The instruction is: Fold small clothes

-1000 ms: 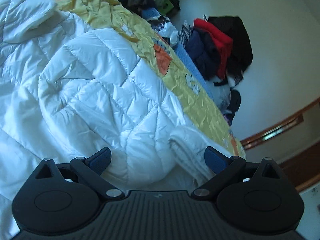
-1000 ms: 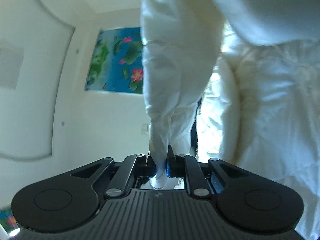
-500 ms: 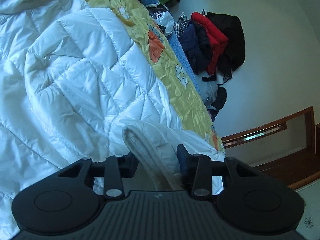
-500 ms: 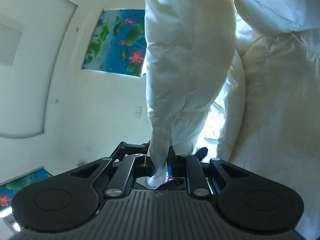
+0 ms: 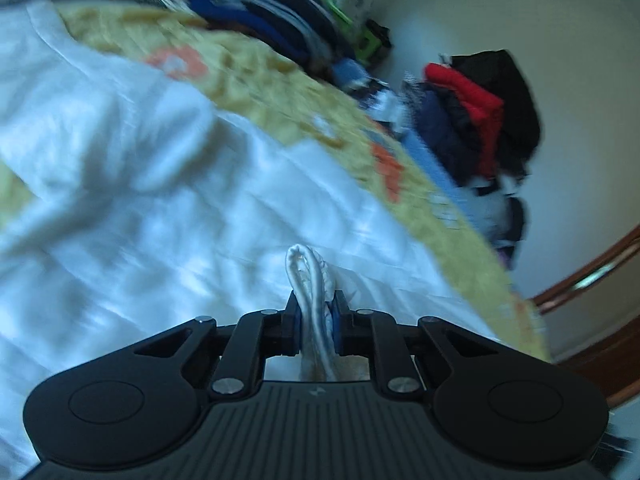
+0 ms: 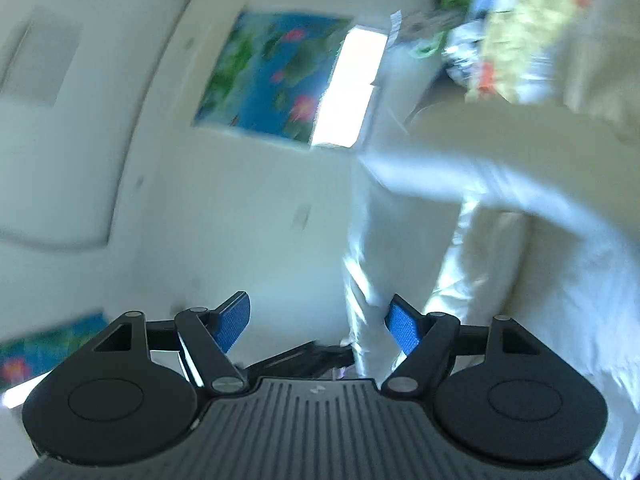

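Observation:
A white quilted puffer jacket (image 5: 168, 184) lies spread over a yellow patterned bedcover (image 5: 280, 96). My left gripper (image 5: 316, 312) is shut on a bunched white cuff of the jacket (image 5: 308, 268), which sticks up between the blue pads. In the right wrist view the jacket (image 6: 500, 208) hangs blurred at the right, one sleeve (image 6: 368, 292) dangling just ahead of the fingers. My right gripper (image 6: 320, 320) is open and holds nothing; its blue pads (image 6: 404, 328) stand wide apart.
A pile of dark, red and blue clothes (image 5: 472, 120) leans against the wall beyond the bed. More folded dark clothes (image 5: 272, 16) lie at the bed's far side. A wooden rail (image 5: 588, 276) runs at the right. A lotus picture (image 6: 272, 76) hangs on the wall.
My left gripper closed on the jacket cuff and pulled it back. My right gripper opened and let go of the sleeve it held. Both views are blurred by motion.

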A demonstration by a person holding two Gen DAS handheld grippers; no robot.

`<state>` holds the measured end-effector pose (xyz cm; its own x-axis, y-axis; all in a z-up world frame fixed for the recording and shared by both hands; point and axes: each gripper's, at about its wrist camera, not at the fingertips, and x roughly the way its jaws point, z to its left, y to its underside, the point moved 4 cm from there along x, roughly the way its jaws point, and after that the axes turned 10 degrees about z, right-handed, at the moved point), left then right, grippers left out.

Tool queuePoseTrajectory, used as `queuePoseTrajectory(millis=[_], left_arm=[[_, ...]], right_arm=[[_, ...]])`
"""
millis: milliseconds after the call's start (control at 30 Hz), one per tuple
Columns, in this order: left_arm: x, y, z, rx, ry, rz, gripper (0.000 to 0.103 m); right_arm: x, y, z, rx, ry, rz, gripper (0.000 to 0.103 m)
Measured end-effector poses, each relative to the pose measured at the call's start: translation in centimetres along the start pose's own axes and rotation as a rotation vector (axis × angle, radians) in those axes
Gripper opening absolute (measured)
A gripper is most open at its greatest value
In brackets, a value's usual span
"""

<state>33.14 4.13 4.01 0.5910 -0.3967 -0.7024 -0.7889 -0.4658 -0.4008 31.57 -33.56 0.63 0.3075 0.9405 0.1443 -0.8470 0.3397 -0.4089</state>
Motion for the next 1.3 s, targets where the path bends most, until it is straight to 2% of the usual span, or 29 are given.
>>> queuePoseTrajectory(millis=[67, 100, 133, 200, 233, 300, 367, 433, 467, 600, 700, 767, 800, 833, 900, 933, 967, 1067, 1167, 1233, 1300], left_arm=[[-0.2, 0.1, 1.2, -0.001, -0.022, 0.014, 0.015], [-0.1, 0.3, 1.6, 0.000, -0.030, 0.029, 0.015], [-0.1, 0.4, 2.1, 0.008, -0.039, 0.039, 0.015], [-0.1, 0.9, 2.4, 0.038, -0.059, 0.048, 0.015], [-0.1, 1.2, 2.5, 0.053, -0.066, 0.054, 0.015], [0.0, 1.7, 2.6, 0.079, -0.090, 0.061, 0.015], [0.2, 2.0, 2.8, 0.088, -0.118, 0.061, 0.015], [0.4, 1.8, 3.0, 0.103, -0.182, 0.046, 0.015], [0.6, 1.7, 3.2, 0.116, -0.228, 0.042, 0.014], [1.2, 1.9, 3.1, 0.166, -0.306, 0.057, 0.013], [1.5, 2.5, 2.2, 0.259, -0.370, 0.053, 0.013], [1.2, 2.6, 2.1, 0.264, -0.370, 0.067, 0.013], [1.1, 2.5, 2.2, 0.255, -0.360, 0.075, 0.013], [1.0, 2.4, 2.4, 0.247, -0.352, 0.081, 0.013], [1.1, 2.2, 2.8, 0.238, -0.352, 0.093, 0.013], [1.2, 2.0, 2.8, 0.234, -0.356, 0.092, 0.013], [1.2, 1.9, 2.9, 0.231, -0.360, 0.087, 0.013], [1.4, 1.8, 2.8, 0.248, -0.386, 0.083, 0.014], [1.0, 1.8, 2.6, 0.228, -0.404, 0.095, 0.018], [0.2, 1.7, 2.6, 0.179, -0.413, 0.111, 0.029], [-1.9, 1.9, 2.3, 0.113, -0.444, 0.059, 0.035]], right_arm=[[0.6, 0.0, 0.6, -0.005, -0.065, 0.111, 0.081], [0.2, -0.1, 0.8, 0.004, -0.092, 0.112, 0.081], [-0.2, -0.2, 0.8, 0.013, -0.123, 0.086, 0.081], [-1.4, -1.0, 0.0, 0.071, -0.147, -0.004, 0.090], [-2.2, -1.3, -0.9, 0.122, -0.132, -0.067, 0.096], [-4.0, -1.6, -3.5, 0.242, -0.034, -0.170, 0.098], [-4.8, -1.6, -5.4, 0.316, 0.091, -0.204, 0.088], [-4.7, -1.5, -6.0, 0.346, 0.151, -0.203, 0.079], [-4.6, -1.5, -5.9, 0.342, 0.166, -0.201, 0.079], [-4.6, -1.5, -5.5, 0.349, 0.141, -0.196, 0.082], [-4.7, -1.8, -5.1, 0.302, 0.059, -0.263, 0.091], [-5.4, -2.4, -4.1, 0.249, 0.035, -0.314, 0.100], [-5.8, -2.5, -4.1, 0.244, 0.047, -0.325, 0.101], [-5.7, -2.6, -4.4, 0.260, 0.082, -0.317, 0.100], [-5.0, -2.8, -6.1, 0.311, 0.171, -0.265, 0.088], [-4.5, -2.9, -6.7, 0.315, 0.211, -0.247, 0.073], [-4.2, -2.9, -6.9, 0.308, 0.251, -0.232, 0.066], [-4.1, -3.3, -6.7, 0.302, 0.250, -0.235, 0.066], [-4.7, -2.9, -6.7, 0.321, 0.222, -0.249, 0.066], [-4.5, -2.7, -7.1, 0.325, 0.215, -0.254, 0.066], [-4.9, -2.2, -7.5, 0.325, 0.207, -0.255, 0.068]])
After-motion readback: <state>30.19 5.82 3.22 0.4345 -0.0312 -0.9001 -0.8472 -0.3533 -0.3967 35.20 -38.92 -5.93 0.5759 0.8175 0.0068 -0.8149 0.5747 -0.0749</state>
